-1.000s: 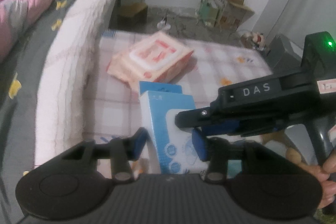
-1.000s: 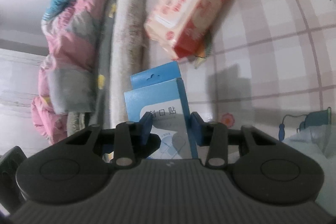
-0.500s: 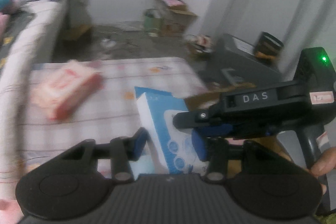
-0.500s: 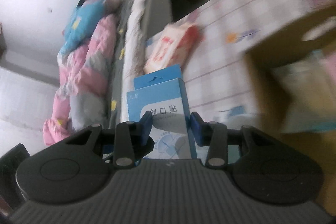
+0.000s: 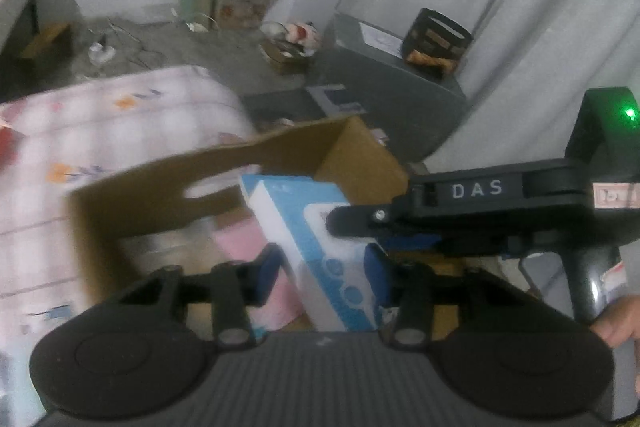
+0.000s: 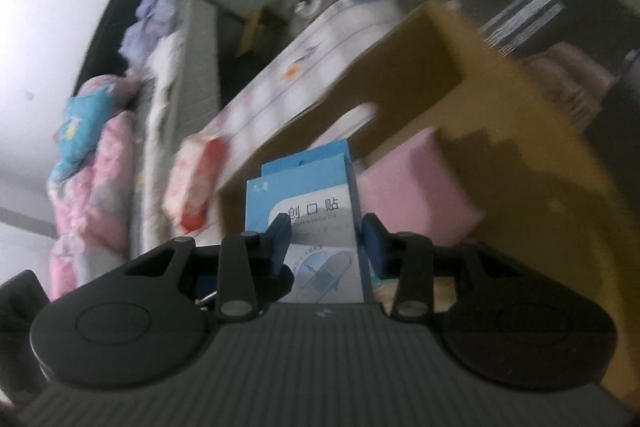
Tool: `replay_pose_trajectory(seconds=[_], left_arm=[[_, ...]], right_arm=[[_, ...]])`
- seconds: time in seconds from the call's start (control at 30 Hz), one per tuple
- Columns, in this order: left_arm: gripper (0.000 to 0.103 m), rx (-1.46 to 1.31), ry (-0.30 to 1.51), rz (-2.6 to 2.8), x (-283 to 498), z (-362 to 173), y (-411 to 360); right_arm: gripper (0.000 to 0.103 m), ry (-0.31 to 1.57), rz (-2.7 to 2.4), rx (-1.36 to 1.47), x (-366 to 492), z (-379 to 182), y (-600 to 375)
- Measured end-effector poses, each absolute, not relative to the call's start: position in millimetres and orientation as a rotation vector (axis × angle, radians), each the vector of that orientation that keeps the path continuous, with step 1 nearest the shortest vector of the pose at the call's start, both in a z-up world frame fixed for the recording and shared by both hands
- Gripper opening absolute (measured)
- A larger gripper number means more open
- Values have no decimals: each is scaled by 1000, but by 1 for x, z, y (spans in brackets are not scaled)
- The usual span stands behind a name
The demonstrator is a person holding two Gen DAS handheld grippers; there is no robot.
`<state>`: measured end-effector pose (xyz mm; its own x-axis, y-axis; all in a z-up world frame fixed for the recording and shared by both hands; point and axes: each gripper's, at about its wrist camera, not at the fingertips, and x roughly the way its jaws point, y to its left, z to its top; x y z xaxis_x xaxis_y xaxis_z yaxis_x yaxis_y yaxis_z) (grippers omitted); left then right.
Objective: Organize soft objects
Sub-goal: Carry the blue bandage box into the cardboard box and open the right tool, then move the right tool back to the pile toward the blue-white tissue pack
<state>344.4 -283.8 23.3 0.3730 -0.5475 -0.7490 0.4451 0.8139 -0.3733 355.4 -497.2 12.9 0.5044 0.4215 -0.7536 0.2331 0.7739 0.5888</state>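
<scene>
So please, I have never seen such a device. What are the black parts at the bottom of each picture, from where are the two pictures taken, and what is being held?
There is no robot here. A person holds a two-finger gripper in each hand, and each one has a wide-angle camera that looks forward along its fingers. The black shapes at the bottom are the gripper bodies.

One picture is from the left gripper, which is open; it also shows the right gripper from the side. The other is from the right gripper, shut on a blue box of plasters, seen again in the left view.

The box is held over an open cardboard box with a pink pack inside. Beside it is a checked mattress with a red and pink soft pack on it.
</scene>
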Motion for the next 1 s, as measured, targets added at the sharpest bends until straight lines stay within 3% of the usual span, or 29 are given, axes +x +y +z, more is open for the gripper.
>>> replay_pose_trajectory(seconds=[0.2, 0.37, 0.67, 1.0], left_arm=[[56, -145, 1077, -626, 367, -23, -322], [57, -108, 1110, -591, 370, -38, -322], [65, -16, 1083, -522, 350, 9, -276], [77, -38, 980, -407, 292, 73, -137]], right_arm=[[39, 1003, 35, 559, 378, 3, -527], [39, 970, 15, 505, 378, -9, -534], [39, 930, 52, 539, 354, 2, -522], [30, 1049, 74, 516, 367, -41, -477]])
